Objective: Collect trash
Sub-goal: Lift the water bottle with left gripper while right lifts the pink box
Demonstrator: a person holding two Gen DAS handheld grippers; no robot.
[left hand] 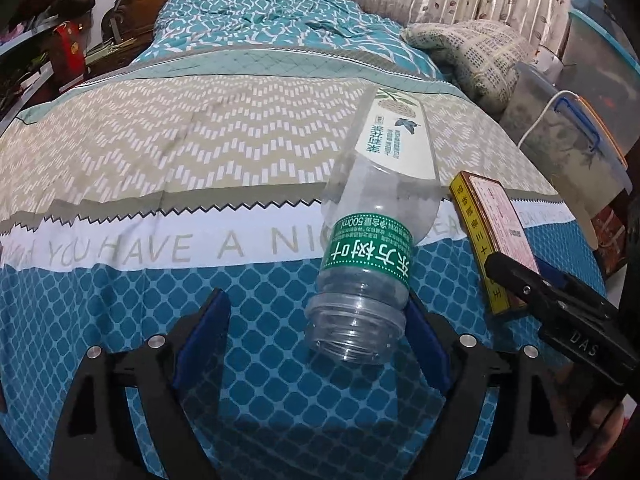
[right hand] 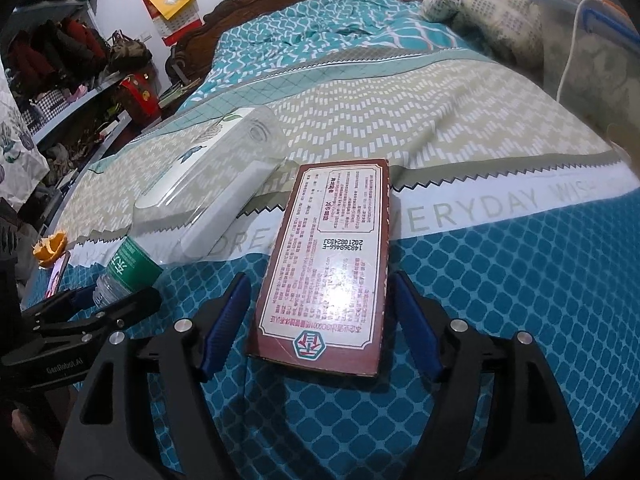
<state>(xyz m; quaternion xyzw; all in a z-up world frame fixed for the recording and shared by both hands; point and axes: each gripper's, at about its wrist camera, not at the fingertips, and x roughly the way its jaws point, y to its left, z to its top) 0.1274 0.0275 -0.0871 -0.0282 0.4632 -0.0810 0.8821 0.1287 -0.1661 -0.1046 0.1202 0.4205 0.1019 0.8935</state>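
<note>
- The left gripper (left hand: pixel 320 336) has its jaws wide apart around the open neck of an empty bottle (left hand: pixel 370 248). The right blue pad sits at the neck, perhaps touching; the left pad is well clear, so nothing is gripped.
- The bottle lies on its side on the bed (left hand: pixel 160 152), neck toward the camera, base pointing up the bed.
- The right gripper (right hand: pixel 320 320) is also open, its pads on either side of the near end of a flat box (right hand: pixel 328 264), with a gap showing on both sides.
- The box lies face up just beside the bottle, on the blue part of the cover.
- Orange peel (right hand: pixel 50 250) lies further left near the bed edge, beside what looks like a phone (right hand: pixel 58 276).
- As I judge it, the collecting is at an early stage: bottle and box are both bracketed but not yet lifted, and the peel is untouched.
- No bin or bag shows in either view, so where the trash goes I cannot tell.
</note>
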